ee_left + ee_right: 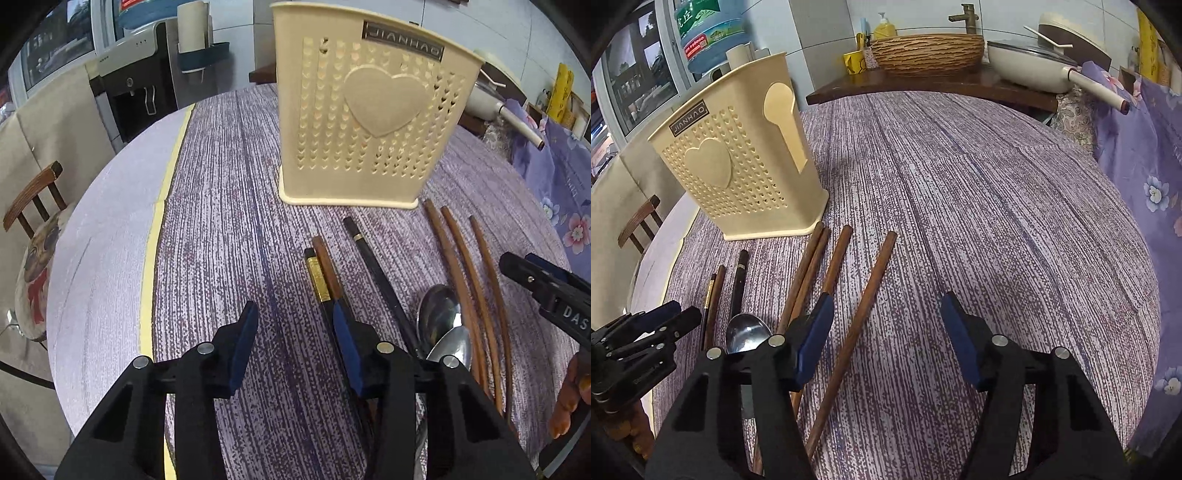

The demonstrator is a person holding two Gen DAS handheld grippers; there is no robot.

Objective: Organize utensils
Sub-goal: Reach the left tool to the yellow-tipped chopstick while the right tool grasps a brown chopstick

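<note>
Left tongs [295, 328]: spread wide, nothing between the blue pads; they hover low over the surface, with the right pad above the near part of a black chopstick.
Right tongs [886, 332]: spread wide, holding nothing; one brown chopstick [855, 332] lies on the cloth between the fingers, nearer the left pad, not touched as far as the view shows.
Surface [229, 192]: round top under a purple-and-white streaked cloth, with a pale yellow band along its left side.
Utensil holder [365, 110]: cream plastic, perforated, raised heart on the front, standing upright at the far end of the utensil row.
Black chopsticks: one with a gold band [317, 278], one plain with a thin gold ring [373, 262], both flat on the cloth just before the holder.
Brown chopsticks: one [327, 266] beside the gold-banded black one; three more [461, 280] lying side by side to the right.
Spoons [441, 321]: two metal spoons, bowls overlapping, between the black chopstick and the brown group.
Holder contents: cannot tell from either view.
Background: a wok [1027, 62] and a woven basin [927, 50] on a dark wooden shelf behind the surface.
</note>
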